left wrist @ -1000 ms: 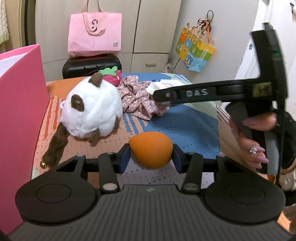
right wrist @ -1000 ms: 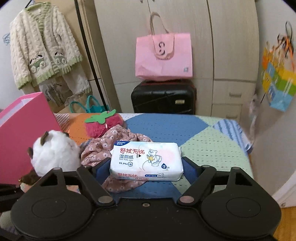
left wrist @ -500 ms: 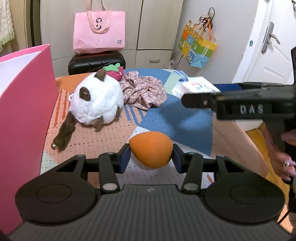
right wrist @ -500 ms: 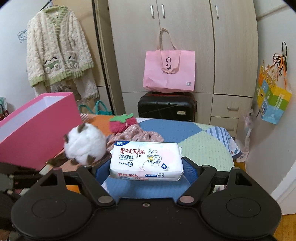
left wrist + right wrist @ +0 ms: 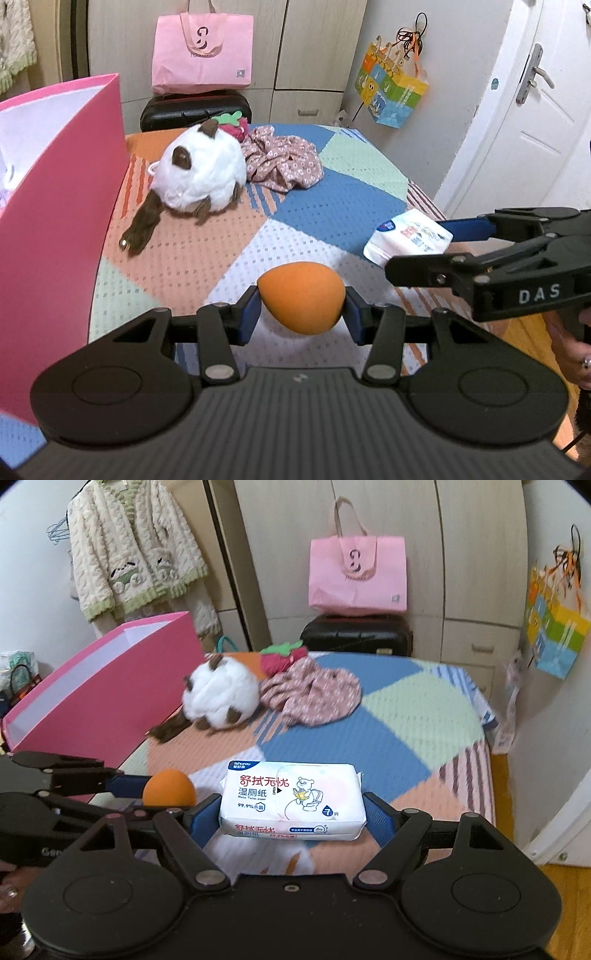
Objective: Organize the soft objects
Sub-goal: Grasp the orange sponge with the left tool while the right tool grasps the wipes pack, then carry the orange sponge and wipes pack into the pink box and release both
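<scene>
Left gripper [image 5: 301, 308]: clenched on an orange egg-shaped sponge [image 5: 301, 297], which was pinched at both sides between the blue pads [image 5: 248, 314] and held above the near part of the patchwork-covered bed [image 5: 343, 206]. In the right wrist view the same sponge [image 5: 168, 788] was seen at the tip of the left gripper [image 5: 162, 786], just left of the wipes.

Right gripper [image 5: 291, 814]: closed around a white pack of wet wipes [image 5: 291, 799], gripped by its short ends and held flat, label up, over the near edge of the bed [image 5: 413, 716]. In the left wrist view the pack [image 5: 408, 238] was seen at the right, at the end of the right gripper [image 5: 424, 243], to the right of the sponge and a little farther off.

Pink box [image 5: 62, 221]: stood open along the left edge of the bed, its wall close to the left gripper; also recorded at left in the right wrist view [image 5: 103, 694].

White plush toy [image 5: 199, 177]: lay on the far left part of the bed, beside the box, with brown ears and a brown tail trailing nearward.

Floral cloth [image 5: 284, 162]: lay crumpled just right of the plush, touching it.

Strawberry plush [image 5: 282, 657]: lay at the far edge, behind the toy and the cloth.

Pink tote bag [image 5: 357, 576]: rested on a black suitcase [image 5: 356, 635] beyond the bed, against the wardrobe.
</scene>
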Demonstrator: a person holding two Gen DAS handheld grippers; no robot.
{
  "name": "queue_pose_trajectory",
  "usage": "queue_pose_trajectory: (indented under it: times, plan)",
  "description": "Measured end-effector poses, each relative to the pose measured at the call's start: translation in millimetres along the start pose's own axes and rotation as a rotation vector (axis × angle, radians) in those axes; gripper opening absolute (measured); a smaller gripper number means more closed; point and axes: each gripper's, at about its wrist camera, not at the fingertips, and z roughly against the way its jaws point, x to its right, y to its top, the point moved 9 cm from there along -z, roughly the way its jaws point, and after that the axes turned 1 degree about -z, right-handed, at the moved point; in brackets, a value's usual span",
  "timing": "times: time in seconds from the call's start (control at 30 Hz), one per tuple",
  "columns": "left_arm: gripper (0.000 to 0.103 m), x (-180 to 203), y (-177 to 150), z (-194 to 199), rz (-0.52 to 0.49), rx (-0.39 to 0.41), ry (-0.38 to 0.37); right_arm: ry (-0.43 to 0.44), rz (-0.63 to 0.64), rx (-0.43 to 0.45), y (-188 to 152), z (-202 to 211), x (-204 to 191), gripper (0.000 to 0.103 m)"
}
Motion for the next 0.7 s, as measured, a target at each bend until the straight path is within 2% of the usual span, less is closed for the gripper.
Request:
queue_pose_trajectory:
  times: [0.27, 0.5, 0.7]
  plan:
    - [0.047, -2, -16, 31, 0.023, -0.017, -0.034, 0.066, 0.011, -0.051, -16, 20, -28, 0.084]
    - [0.047, -13, -29, 81, 0.032, -0.047, -0.103, 0.188, 0.073, -0.107, -24, 42, -74, 0.084]
    - [0.047, -30, -28, 132, -0.008, -0.015, -0.072, 0.282, 0.164, -0.103, -18, 64, -119, 0.084]
